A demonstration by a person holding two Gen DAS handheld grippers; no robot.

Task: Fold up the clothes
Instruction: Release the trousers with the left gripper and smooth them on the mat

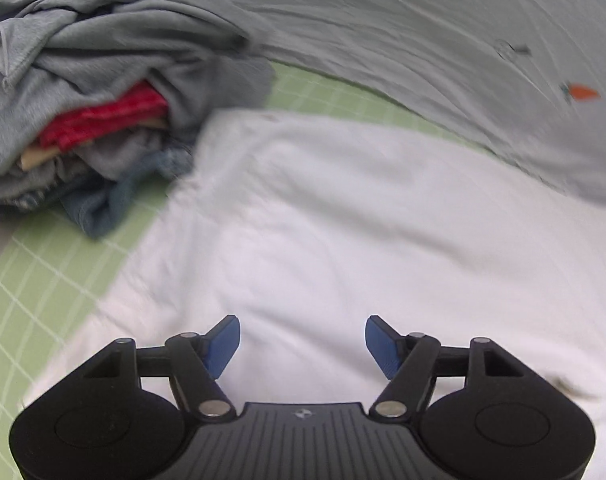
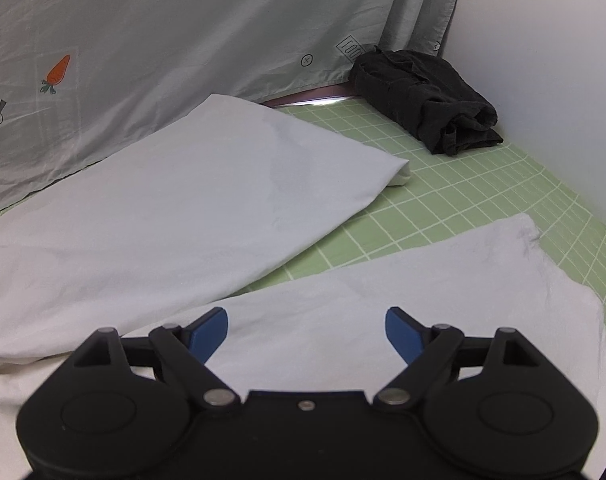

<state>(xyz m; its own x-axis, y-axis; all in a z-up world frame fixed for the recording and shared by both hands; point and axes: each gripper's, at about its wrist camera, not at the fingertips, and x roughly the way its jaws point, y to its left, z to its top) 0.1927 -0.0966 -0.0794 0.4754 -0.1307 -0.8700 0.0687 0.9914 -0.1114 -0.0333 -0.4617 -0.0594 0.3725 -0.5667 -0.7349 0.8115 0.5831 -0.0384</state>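
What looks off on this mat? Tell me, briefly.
The heap of clothes at the far left is still an unsorted tangle of grey, red and blue. The white garment lies spread flat, its far hem frayed. Both tongs, left and right, are open over it.

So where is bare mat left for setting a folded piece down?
Bare green mat lies between the white garment, the black bundle and the wall. A smaller strip sits below the clothes pile. The pile itself is crowded.

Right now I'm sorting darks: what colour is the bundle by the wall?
Black; the bundle shows best in the right wrist view.
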